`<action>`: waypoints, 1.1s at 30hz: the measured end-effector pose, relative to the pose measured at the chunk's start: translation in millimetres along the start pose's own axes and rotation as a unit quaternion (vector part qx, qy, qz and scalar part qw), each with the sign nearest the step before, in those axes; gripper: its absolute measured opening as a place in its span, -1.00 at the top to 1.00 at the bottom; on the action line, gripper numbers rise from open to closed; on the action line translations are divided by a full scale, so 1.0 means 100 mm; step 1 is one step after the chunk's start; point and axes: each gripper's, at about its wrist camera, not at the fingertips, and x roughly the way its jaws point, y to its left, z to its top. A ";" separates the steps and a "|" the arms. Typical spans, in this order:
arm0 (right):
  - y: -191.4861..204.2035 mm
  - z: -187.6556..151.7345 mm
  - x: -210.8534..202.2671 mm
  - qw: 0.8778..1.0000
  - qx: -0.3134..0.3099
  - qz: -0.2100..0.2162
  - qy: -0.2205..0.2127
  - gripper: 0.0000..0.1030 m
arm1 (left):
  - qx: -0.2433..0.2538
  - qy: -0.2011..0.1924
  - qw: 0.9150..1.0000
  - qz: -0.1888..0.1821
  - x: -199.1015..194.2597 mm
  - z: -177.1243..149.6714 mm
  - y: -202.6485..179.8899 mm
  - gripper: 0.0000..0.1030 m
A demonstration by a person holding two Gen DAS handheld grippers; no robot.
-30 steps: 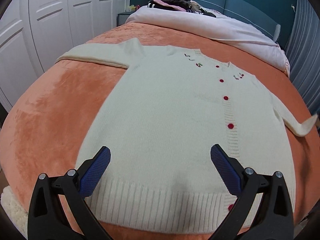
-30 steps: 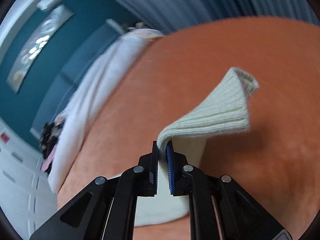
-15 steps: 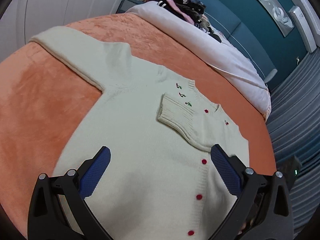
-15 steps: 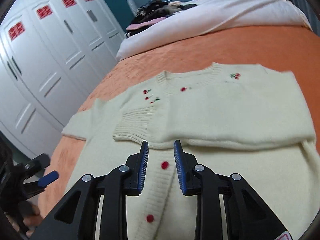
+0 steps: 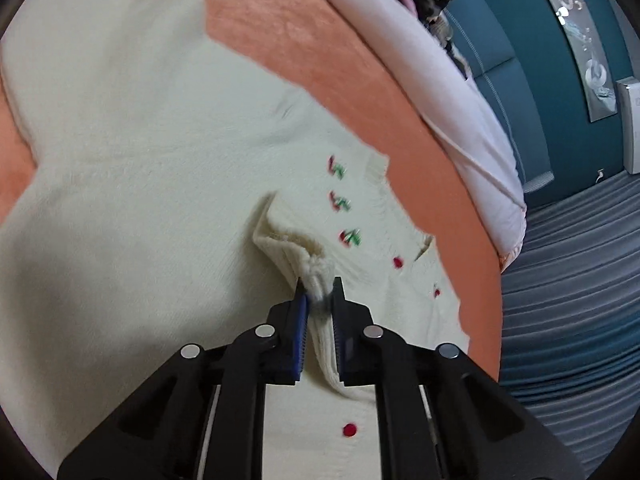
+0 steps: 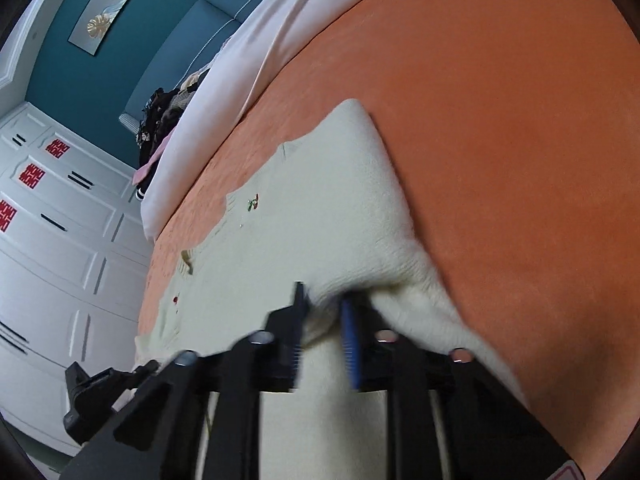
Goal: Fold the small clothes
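Both claws pinch cardigan [image 5: 140, 168] | left claw [image 5: 319, 292]: cuff [image 5: 296, 252] | right claw [image 6: 324, 300]: fold

Red double-happiness signs [image 6: 30, 176] (囍) are seen on the white wardrobe doors [image 6: 76, 264] in the right wrist view; three are counted, one partly cut off at the frame edge. No other text, label, brand or number is legible in either view.
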 end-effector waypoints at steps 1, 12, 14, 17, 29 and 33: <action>0.07 0.05 -0.10 1.000 -0.008 0.014 -0.022 0.75 | 0.014 -0.017 1.000 -0.014 -0.11 0.06 -0.09 0.80; 0.14 -0.07 -0.08 0.997 -0.071 -0.028 -0.009 0.79 | 0.044 -0.007 0.998 0.046 0.04 -0.03 0.44 0.77; 0.26 -0.09 -0.29 0.996 -0.076 -0.020 -0.036 0.79 | 0.041 -0.010 0.998 0.043 0.04 -0.05 0.42 0.76; 0.46 -0.10 -0.61 0.988 -0.115 -0.031 -0.098 0.79 | 0.045 -0.014 0.998 0.043 0.07 -0.05 0.41 0.75; 0.38 -0.29 -0.33 0.978 -0.176 -0.091 -0.065 0.28 | -0.069 -0.139 0.988 0.016 -0.86 0.41 1.11 -0.33; 0.23 -0.72 -0.20 0.972 -0.202 -0.116 -0.020 0.23 | -0.181 -0.212 0.957 0.079 -1.41 1.04 1.95 -0.36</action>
